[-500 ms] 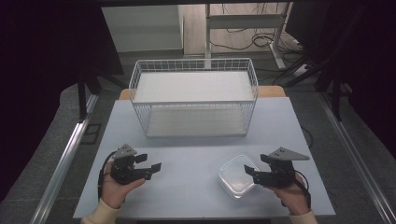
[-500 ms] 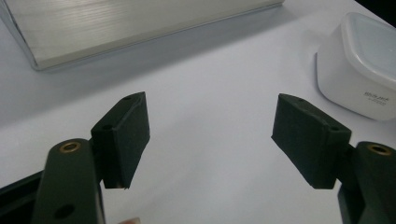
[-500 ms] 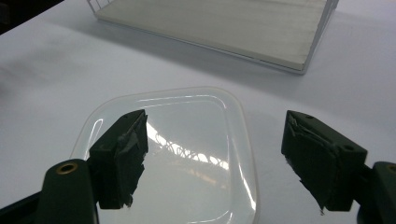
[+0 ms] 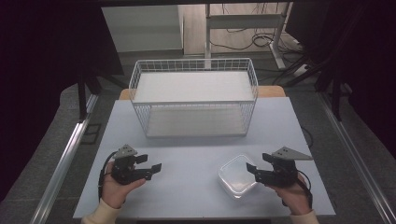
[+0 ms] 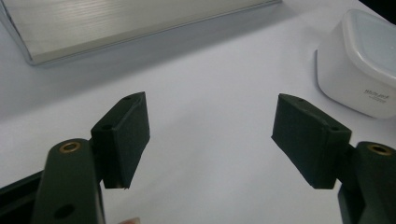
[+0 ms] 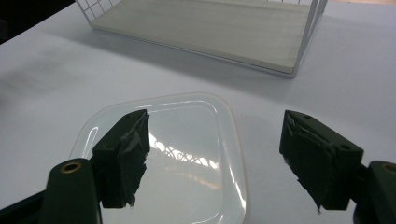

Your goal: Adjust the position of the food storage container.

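High view has the clear plastic container [image 4: 237, 176] sitting on the bench [image 4: 196, 154] near the front edge, right side, with the right hand-held gripper [image 4: 252, 170] parked at its right edge and the white wire basket [image 4: 194, 95] well apart at the back. The jaws of that gripper are spread wide and nothing is held between them; in the right gripper view the container [image 6: 187, 154] is seen just past the pads [image 6: 123, 156], lid facing up and glossy. The left hand-held gripper [image 4: 154, 169] is also wide open and empty, resting off to the left, and in the left gripper view the container [image 5: 359, 60] is seen from the side as a squat white tub. So the step in hand is probably the grab itself. It'd be done best if the rim or one corner is straddled, not the flat lid, since that smooth top looks slippery and there's nothing to bite on from above. The jaws should be lowered until one pad is beside the wall, then closed gently, because thin plastic like this is likely to flex or pop out sideways. A tilt could be avoided if the left one is brought in for support.
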A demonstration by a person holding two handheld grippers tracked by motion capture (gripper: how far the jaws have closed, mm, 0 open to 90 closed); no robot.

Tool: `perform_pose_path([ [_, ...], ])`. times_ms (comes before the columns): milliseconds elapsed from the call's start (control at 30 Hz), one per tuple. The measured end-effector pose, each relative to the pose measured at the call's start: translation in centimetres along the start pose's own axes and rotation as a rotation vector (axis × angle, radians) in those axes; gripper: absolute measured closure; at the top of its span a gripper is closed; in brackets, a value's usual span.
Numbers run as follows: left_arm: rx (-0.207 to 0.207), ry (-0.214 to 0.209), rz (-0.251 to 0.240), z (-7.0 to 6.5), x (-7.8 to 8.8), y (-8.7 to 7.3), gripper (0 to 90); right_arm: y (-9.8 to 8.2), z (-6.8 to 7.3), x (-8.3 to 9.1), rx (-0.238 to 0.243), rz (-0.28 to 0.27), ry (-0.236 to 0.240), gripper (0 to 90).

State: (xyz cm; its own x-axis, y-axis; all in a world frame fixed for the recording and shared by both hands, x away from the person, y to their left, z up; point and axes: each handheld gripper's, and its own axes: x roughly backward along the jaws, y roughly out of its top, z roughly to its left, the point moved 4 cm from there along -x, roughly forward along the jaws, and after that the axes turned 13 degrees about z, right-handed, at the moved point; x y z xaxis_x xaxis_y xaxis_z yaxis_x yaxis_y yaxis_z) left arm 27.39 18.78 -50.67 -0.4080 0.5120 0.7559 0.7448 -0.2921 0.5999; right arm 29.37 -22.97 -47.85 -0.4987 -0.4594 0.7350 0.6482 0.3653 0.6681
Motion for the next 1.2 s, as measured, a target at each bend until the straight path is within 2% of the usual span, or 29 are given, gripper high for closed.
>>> perform_pose_path([
  [500,0.006,-0.003,0.012,0.3,-0.3,-0.1,27.2,0.1,-0.1,0.3,-0.008,0.000,-0.007,23.6],
  [667,0.007,-0.005,0.016,0.3,-0.4,-0.1,27.1,0.1,-0.6,1.0,-0.039,-0.010,-0.013,24.2],
  [767,0.006,-0.007,0.019,0.3,-0.4,-0.2,27.1,-0.4,-1.3,1.6,-0.038,0.013,-0.049,27.0],
  [833,0.006,-0.008,0.020,0.4,-0.4,-0.2,27.0,-0.6,-1.5,1.7,-0.046,0.014,-0.051,27.8],
  [867,0.001,-0.010,0.023,0.4,-0.5,-0.2,27.0,-1.3,-2.1,2.0,-0.056,0.032,-0.052,30.9],
  [967,0.000,-0.011,0.024,0.4,-0.5,-0.2,27.0,-2.0,-2.7,2.5,-0.077,0.040,-0.053,34.8],
  [1067,-0.002,-0.011,0.025,0.3,-0.5,-0.2,27.0,-2.5,-2.9,2.9,-0.086,0.051,-0.052,38.0],
  [1200,-0.007,-0.011,0.029,0.1,-0.6,-0.2,26.9,-3.4,-3.2,3.1,-0.086,0.106,-0.075,42.6],
])
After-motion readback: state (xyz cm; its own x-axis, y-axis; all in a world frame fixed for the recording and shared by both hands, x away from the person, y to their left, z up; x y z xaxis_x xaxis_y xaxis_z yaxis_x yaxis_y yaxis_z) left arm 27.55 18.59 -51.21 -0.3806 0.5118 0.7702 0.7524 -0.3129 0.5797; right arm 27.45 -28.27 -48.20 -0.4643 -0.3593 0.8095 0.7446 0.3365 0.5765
